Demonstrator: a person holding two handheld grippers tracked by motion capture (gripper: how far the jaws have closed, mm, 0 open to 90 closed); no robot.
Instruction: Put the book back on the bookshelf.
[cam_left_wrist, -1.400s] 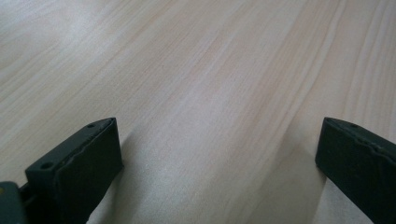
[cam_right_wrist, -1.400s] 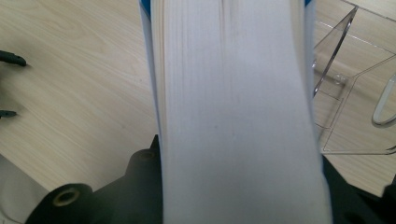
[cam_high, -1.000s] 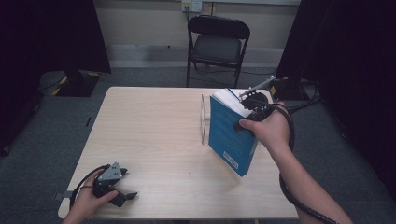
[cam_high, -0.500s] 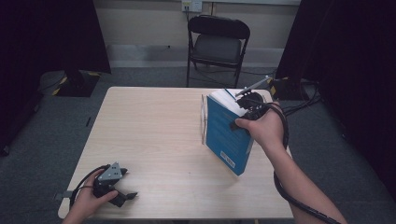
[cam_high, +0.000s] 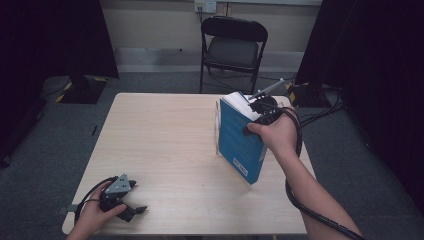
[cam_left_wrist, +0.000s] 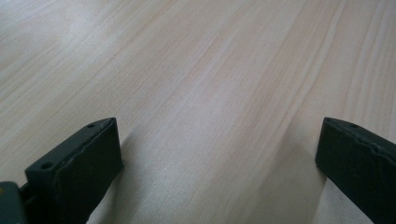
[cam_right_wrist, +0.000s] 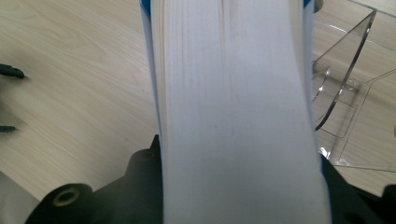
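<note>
- My right tongs (cam_high: 257, 117) clench the thick blue book (cam_high: 240, 142), holding it tilted above the surface (cam_high: 165, 145), just beside a clear stand (cam_right_wrist: 348, 100).
- My left tongs (cam_high: 131, 207) rest released near the surface's near-left corner, well apart.

The left tool (cam_left_wrist: 217, 163) hangs close over the pale wooden tabletop (cam_left_wrist: 196, 70), jaws wide apart at seven and four o'clock, nothing between them

A black folding chair (cam_high: 234, 47) stands beyond the wooden table (cam_high: 160, 145).
</note>
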